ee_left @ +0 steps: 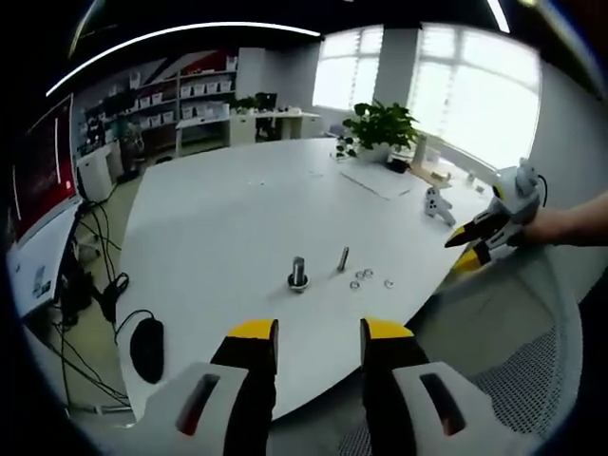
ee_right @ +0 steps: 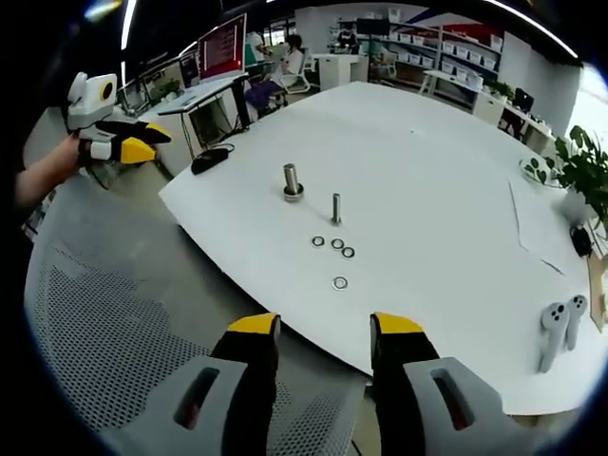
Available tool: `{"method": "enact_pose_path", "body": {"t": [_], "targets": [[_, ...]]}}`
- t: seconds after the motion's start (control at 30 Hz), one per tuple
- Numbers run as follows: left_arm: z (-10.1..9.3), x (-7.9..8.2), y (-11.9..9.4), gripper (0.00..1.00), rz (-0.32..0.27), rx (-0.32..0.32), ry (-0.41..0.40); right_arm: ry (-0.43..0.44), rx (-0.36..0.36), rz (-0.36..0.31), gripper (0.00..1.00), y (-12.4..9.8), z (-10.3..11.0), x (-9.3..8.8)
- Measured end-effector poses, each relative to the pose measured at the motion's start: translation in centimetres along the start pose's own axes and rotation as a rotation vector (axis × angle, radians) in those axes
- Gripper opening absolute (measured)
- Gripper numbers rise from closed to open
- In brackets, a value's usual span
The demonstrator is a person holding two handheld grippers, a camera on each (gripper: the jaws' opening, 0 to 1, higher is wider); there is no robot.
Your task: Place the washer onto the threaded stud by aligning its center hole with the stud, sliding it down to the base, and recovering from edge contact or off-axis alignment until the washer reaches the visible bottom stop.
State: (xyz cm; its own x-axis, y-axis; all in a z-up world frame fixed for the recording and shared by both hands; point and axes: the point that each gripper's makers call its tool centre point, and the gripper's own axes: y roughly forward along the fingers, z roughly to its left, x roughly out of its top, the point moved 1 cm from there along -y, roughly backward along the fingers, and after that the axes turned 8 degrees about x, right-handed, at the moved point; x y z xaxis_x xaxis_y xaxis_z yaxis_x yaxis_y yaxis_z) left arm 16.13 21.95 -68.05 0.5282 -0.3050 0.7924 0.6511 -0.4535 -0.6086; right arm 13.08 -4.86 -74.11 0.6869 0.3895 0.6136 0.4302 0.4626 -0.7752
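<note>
Right gripper view: my right gripper (ee_right: 313,328) has wide, empty jaws; four washers (ee_right: 339,282) lie mid-frame below the threaded stud (ee_right: 335,207). I'd pinch one by its rim, level. My left gripper (ee_left: 312,331) is likewise wide.

Threaded stud (ee_right: 336,208) stands upright on the white table (ee_right: 446,180), thin, grey metal, nothing on it. Four small silver washers (ee_right: 332,255) lie flat just beside it: three in a tight cluster, one (ee_right: 340,283) slightly apart (nearer the table edge). In the left gripper view: stud (ee_left: 343,258), washers (ee_left: 366,278) just beside its base, none touching it.
</note>
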Motion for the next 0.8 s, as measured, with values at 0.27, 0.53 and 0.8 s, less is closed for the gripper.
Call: {"method": "enact_pose_path", "body": {"t": [0.27,0.53,0.8], "targets": [[-0.5,-1.0,0.0,0.33,0.011,-0.015,0.007,-0.001,0.003,0.026,0.40,0.2,0.1,-0.4],[-0.6,-1.2,0.1,0.32,0.005,-0.020,-0.051,-0.017,0.007,0.043,0.40,0.2,0.0,-0.7],[-0.7,-1.6,0.2,0.32,0.021,-0.015,-0.012,-0.016,0.011,0.044,0.40,0.3,0.2,-0.7]]}}
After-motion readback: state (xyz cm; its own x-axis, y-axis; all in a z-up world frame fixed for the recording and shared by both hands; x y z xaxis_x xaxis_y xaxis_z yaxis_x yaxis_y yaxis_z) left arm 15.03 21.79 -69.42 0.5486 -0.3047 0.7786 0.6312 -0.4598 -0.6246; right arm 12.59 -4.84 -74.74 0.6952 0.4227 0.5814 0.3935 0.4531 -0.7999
